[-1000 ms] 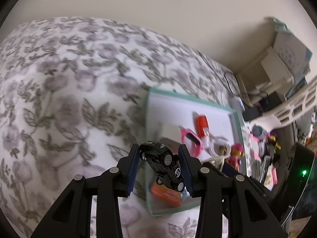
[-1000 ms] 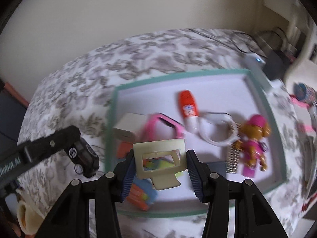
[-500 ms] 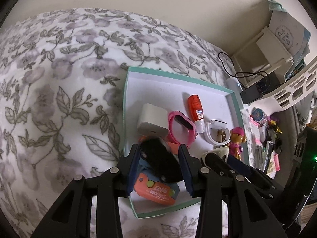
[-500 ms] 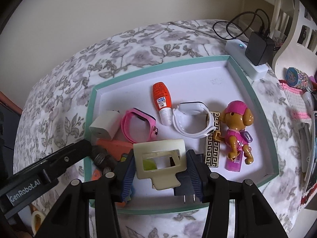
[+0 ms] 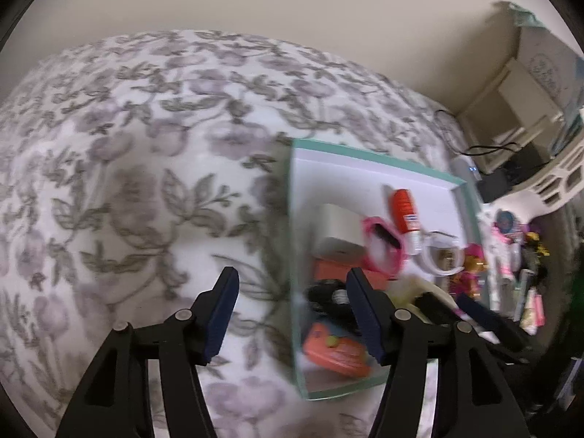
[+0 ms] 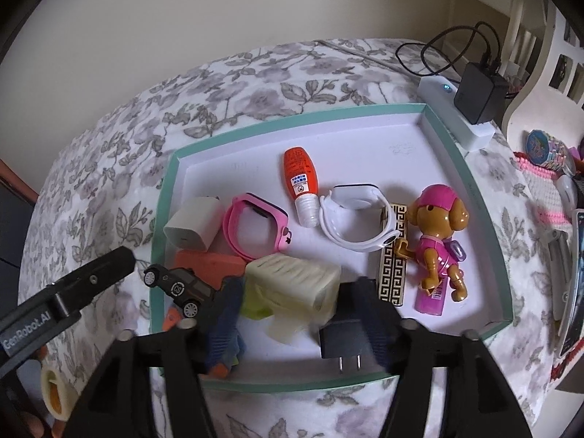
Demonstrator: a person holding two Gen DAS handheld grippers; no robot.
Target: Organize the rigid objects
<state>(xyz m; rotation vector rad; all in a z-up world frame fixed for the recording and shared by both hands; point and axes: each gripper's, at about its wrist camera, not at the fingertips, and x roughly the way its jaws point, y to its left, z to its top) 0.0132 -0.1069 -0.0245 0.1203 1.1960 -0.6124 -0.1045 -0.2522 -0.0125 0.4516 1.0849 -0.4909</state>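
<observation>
A teal-rimmed white tray (image 6: 471,171) on the floral bedspread holds several small items. The black toy car (image 6: 179,284) lies in its near left corner on orange pieces, also seen blurred in the left wrist view (image 5: 328,294). My left gripper (image 5: 292,310) is open and empty, straddling the tray's left rim (image 5: 292,219). My right gripper (image 6: 295,314) is open; the cream hair claw clip (image 6: 292,286) lies tilted between its fingers in the tray's near middle.
In the tray: a white charger cube (image 6: 193,224), pink watch (image 6: 255,226), orange bottle (image 6: 301,182), white watch (image 6: 357,219), pup figure (image 6: 438,241), patterned bar (image 6: 392,273), black plug (image 6: 345,339). A power strip (image 6: 460,116) and clutter lie to the right.
My left gripper has opened and released the toy car into the tray, then drawn back left. My right gripper has opened and the cream clip has tipped over between its fingers.
</observation>
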